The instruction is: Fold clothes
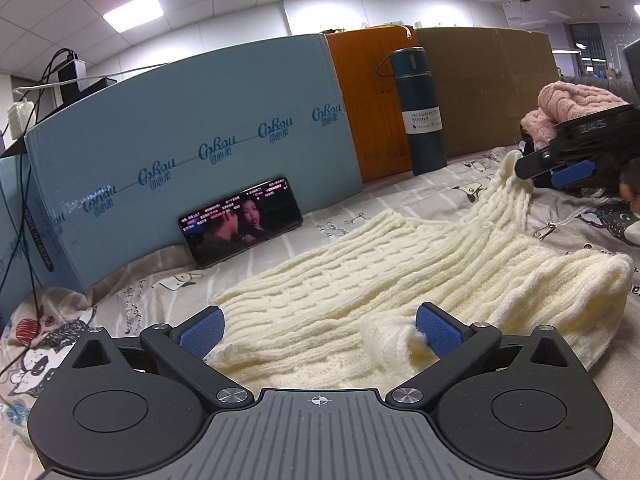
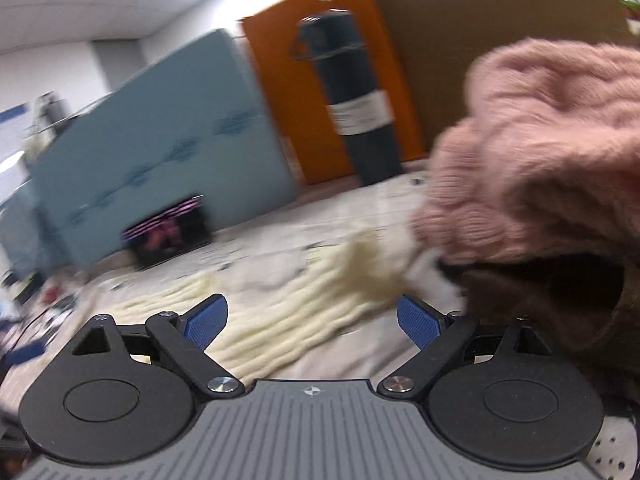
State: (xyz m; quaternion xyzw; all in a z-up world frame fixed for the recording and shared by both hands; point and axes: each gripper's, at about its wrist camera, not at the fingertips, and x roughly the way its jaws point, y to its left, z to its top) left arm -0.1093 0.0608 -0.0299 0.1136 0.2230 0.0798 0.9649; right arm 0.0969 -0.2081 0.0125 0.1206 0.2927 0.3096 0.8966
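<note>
A cartoon-printed sheet point(image 1: 400, 196) is covering the surface, with three boards standing behind. One cream sweater point(image 1: 360, 264) is lying at 12 o'clock of the left gripper point(image 1: 320, 330), whose jaws are standing wide apart, holding nothing. The right gripper point(image 2: 312, 320) is also gaping empty; one pink sweater point(image 2: 540, 152) is piling at 2 o'clock.

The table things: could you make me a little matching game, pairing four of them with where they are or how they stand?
Things:
1. phone
2. flask
3. cream knit
4. pink knit

Places or states:
A. bunched in a heap at the far right
B. spread across the printed sheet
C. leaning on the blue board, screen lit
D. upright before the orange board

Pairs: 1-C, 2-D, 3-B, 4-A
</note>
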